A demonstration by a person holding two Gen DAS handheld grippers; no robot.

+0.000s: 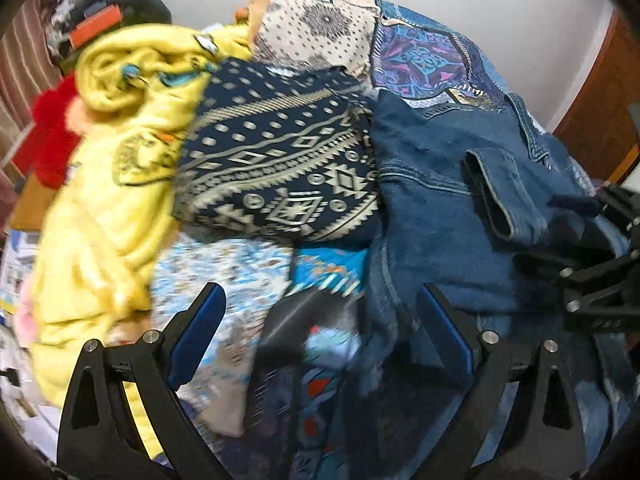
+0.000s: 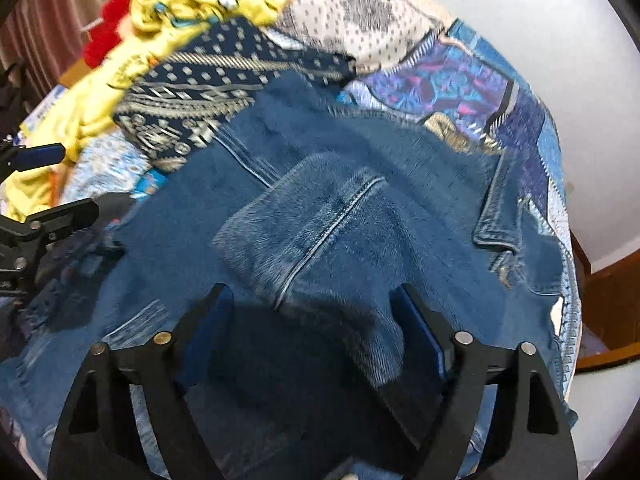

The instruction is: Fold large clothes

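Observation:
A blue denim jacket (image 1: 432, 216) (image 2: 192, 216) lies spread on a patchwork bed cover (image 2: 452, 80). One of its sleeves (image 2: 320, 232) is folded across its body, cuff (image 1: 492, 196) toward the middle. My right gripper (image 2: 312, 292) hangs just over that sleeve, jaws apart, the sleeve's end between them; I see no pad pressing the cloth. At the right edge of the left wrist view it shows again as the right gripper (image 1: 560, 232). My left gripper (image 1: 320, 300) (image 2: 56, 184) is open above the jacket's left edge and a dark rumpled cloth (image 1: 304, 320), gripping nothing.
A folded navy cloth with a cream geometric print (image 1: 280, 168) (image 2: 192, 96) lies beside the jacket. Past it sit a crumpled yellow garment (image 1: 120, 152) (image 2: 168, 12) and something red (image 1: 52, 136). A white wall (image 2: 540, 40), wooden furniture (image 2: 612, 304) and a striped curtain (image 2: 60, 12) surround the bed.

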